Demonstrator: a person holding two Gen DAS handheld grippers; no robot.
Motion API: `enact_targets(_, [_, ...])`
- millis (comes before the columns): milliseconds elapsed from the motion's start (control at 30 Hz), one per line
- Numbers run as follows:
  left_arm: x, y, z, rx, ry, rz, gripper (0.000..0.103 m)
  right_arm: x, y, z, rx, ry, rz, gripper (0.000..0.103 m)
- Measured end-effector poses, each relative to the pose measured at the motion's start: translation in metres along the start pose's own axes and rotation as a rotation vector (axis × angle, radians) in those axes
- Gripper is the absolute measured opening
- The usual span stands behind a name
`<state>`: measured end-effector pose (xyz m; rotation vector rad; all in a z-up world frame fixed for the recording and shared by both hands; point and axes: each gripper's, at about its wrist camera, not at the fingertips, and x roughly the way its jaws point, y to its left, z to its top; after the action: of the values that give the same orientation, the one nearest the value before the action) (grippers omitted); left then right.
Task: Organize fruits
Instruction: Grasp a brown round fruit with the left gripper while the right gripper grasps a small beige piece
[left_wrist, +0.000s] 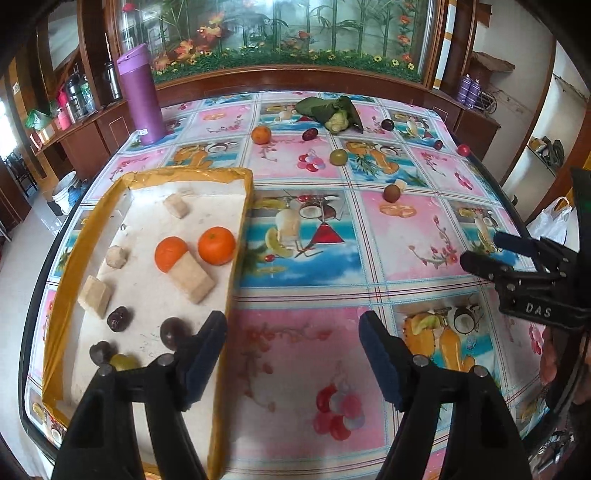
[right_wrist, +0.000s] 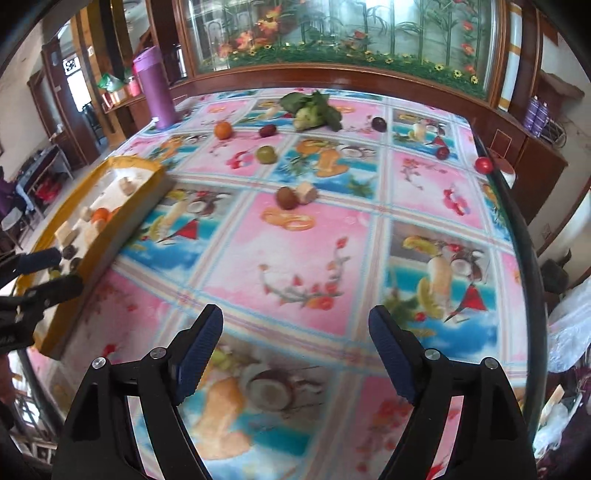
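Hovering over the table, both grippers empty.
Left gripper and right gripper gape; oranges sit in the left tray.

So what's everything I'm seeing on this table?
Tray: one, yellow-rimmed, table's left.
Oranges: two in tray, one loose far side.
Blocks: four, beige, in tray.
Dark fruits: three, tray's near end.
Green fruit: one, mid-table.
Brown fruit: one, centre.
Leafy vegetable: one, far edge.
Flask: one, purple, far left.
Left tool: open, empty.
Right tool: open, empty.
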<state>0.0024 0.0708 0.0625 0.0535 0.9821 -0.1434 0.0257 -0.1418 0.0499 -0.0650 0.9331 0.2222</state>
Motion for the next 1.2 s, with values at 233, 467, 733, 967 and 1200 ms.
enact_targets(233, [0.011,-0.011,0.0,-0.016,0.035,0.009,0.077,0.028,-0.018,0.041,-0.059,-0.044,0.093,0.081])
enact_targets(467, [0.013,-0.007,-0.006,-0.055,0.068,0.021,0.077,0.067,-0.024,0.071,-0.215,-0.027,0.123,0.057])
enact_targets(733, [0.022,-0.005,-0.002,-0.089,0.091,0.036,0.077,0.087,-0.009,0.074,-0.344,0.001,0.212,0.045])
enact_targets(967, [0.026,-0.016,0.004,-0.065,0.096,0.036,0.077,0.102,-0.008,0.079,-0.374,0.026,0.235,0.045])
enact_targets(1200, [0.03,-0.02,0.007,-0.06,0.105,0.03,0.078,0.088,-0.024,0.068,-0.341,0.089,0.451,0.045])
